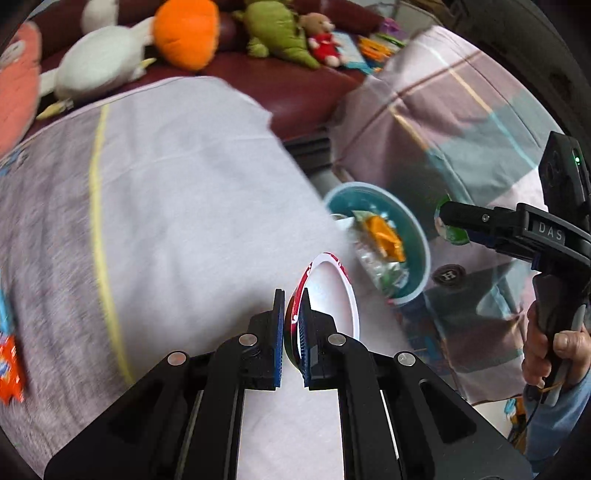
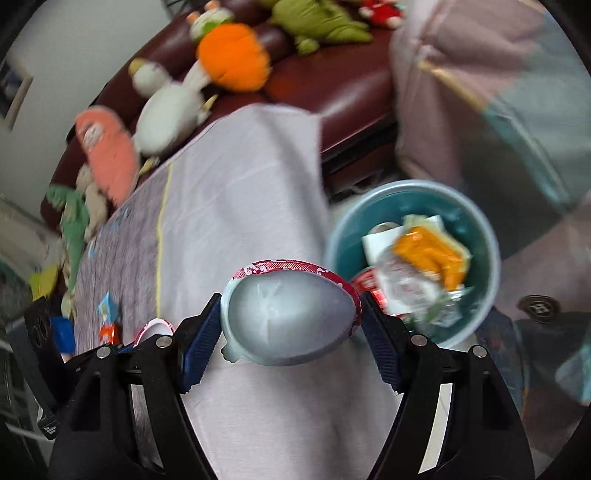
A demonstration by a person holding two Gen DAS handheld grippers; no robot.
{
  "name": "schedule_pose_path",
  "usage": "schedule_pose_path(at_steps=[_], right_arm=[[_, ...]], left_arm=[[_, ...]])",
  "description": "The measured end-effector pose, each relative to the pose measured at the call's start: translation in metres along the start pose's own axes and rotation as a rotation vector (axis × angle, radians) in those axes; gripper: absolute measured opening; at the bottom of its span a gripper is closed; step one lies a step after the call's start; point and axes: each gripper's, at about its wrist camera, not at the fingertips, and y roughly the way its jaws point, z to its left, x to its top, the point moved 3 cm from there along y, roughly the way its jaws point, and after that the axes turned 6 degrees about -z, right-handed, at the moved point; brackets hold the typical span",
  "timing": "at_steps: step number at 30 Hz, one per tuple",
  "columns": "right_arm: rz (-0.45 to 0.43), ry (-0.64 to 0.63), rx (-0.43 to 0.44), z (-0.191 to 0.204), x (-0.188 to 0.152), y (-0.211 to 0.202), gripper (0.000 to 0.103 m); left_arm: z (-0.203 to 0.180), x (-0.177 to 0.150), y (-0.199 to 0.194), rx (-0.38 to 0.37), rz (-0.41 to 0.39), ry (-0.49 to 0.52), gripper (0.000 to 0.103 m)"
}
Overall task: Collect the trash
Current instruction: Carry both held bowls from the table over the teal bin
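Note:
My left gripper [image 1: 293, 314] is shut on the rim of a red and white paper cup [image 1: 332, 295], held over the cloth-covered table. My right gripper [image 2: 291, 321] is shut on a squashed clear plastic cup with a red rim [image 2: 288, 317], held just left of the teal trash bin [image 2: 484, 295]. The bin holds wrappers, one of them orange [image 2: 428, 254]. In the left wrist view the bin [image 1: 419, 236] lies beyond the paper cup, and the right gripper [image 1: 448, 221] hovers at its right rim holding something green and white.
A grey-lilac cloth with a yellow stripe [image 1: 177, 206] covers the table. More wrappers lie at its left end [image 2: 109, 321]. A dark red sofa with plush toys [image 1: 184, 33] stands behind. A plaid blanket [image 1: 461, 122] lies right of the bin.

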Motion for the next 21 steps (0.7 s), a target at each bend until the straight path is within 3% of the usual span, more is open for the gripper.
schedule_pose_path(at_steps=[12,21], right_arm=[[-0.031,0.122,-0.012,-0.079,0.018,-0.012,0.07],[-0.034,0.172,-0.025,-0.115,0.021,-0.013,0.07]], left_arm=[[-0.074,0.032,0.064,-0.033,0.082,0.099,0.008],[-0.1,0.035,0.105,-0.042,0.138,0.125,0.008]])
